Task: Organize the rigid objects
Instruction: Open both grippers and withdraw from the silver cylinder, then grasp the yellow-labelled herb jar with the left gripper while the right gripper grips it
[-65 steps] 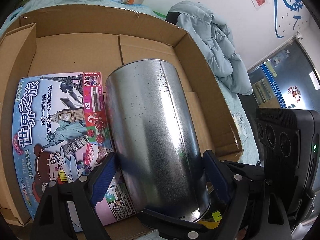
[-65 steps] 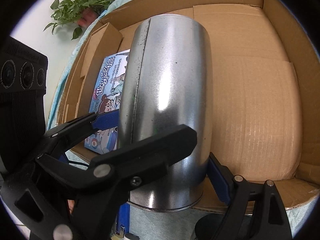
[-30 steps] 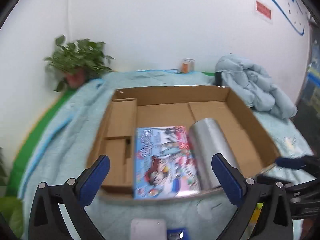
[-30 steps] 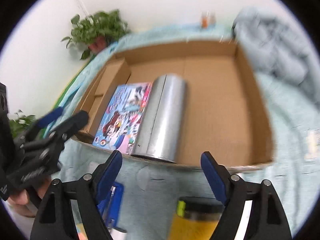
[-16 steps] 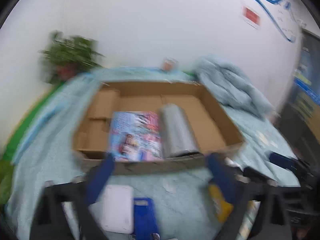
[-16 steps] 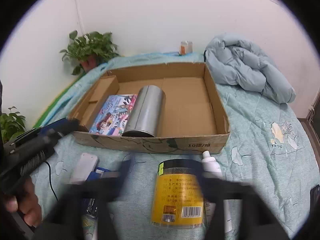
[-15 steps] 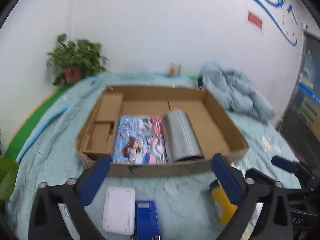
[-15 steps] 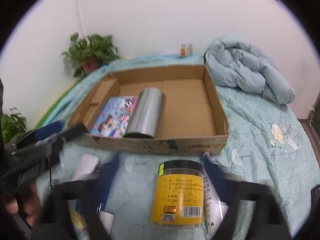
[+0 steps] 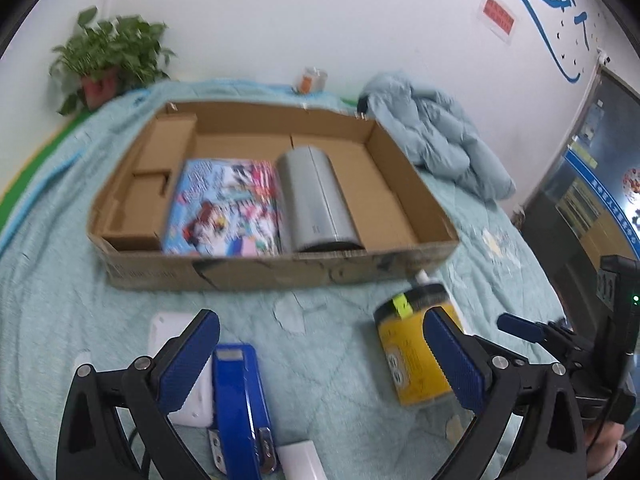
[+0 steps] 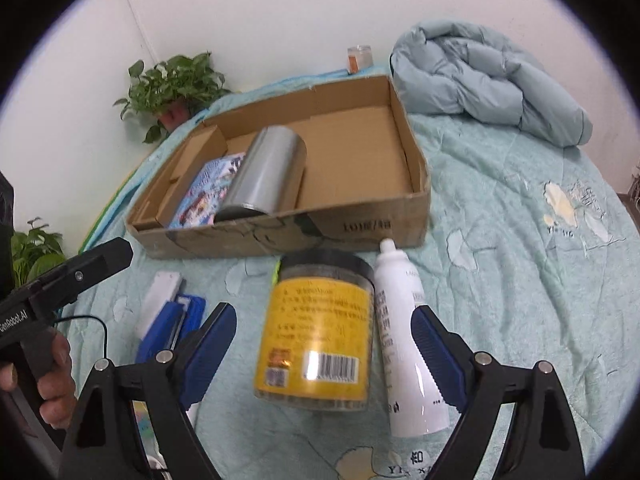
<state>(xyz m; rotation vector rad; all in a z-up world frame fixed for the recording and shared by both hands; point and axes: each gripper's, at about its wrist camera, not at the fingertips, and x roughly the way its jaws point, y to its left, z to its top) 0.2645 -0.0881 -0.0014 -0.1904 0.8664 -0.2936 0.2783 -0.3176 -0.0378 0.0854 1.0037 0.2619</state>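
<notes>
With the metal cylinder and game box lying in the cardboard box, both the right gripper and left gripper hung spread and empty over the bedspread — the yellow-labelled jar looked next, needing a squared, wide-jawed descent around it.

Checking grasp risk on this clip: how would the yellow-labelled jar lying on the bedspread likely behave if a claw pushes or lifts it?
The yellow-labelled jar lies on its side, so a sideways nudge would probably roll it toward the white bottle beside it. Its smooth round wall looks rigid yet possibly slippery between pads. The soft bedspread may damp rolling somewhat.
</notes>
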